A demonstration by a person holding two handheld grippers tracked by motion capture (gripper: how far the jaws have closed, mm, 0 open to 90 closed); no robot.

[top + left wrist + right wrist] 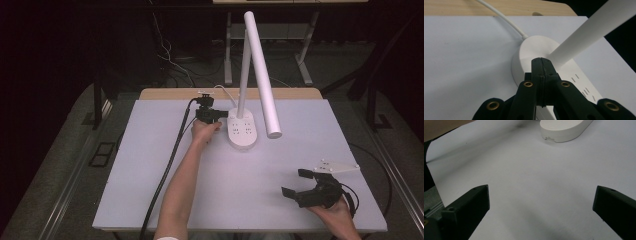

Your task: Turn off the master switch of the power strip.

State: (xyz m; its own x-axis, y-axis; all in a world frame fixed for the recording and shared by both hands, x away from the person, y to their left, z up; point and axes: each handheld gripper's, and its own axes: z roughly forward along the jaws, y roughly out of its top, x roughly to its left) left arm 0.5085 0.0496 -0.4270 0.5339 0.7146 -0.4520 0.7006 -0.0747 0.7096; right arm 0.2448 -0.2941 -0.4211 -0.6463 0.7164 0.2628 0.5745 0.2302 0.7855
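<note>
A white desk lamp stands at the table's back middle, with an oval base carrying socket slots, an upright stem and a long tilted light bar. My left gripper is shut with nothing between its jaws, and its tips are at the base's left end. In the left gripper view the closed tips lie over the base, right in front of the stem; I cannot tell whether they touch. My right gripper is held open above the front right of the table, its jaws wide apart and empty.
The table has a white top with a wooden strip along its back edge. The lamp's white cord runs from the base over that edge. A thick black cable trails from the left gripper along the forearm. The lamp base lies far ahead of the right gripper.
</note>
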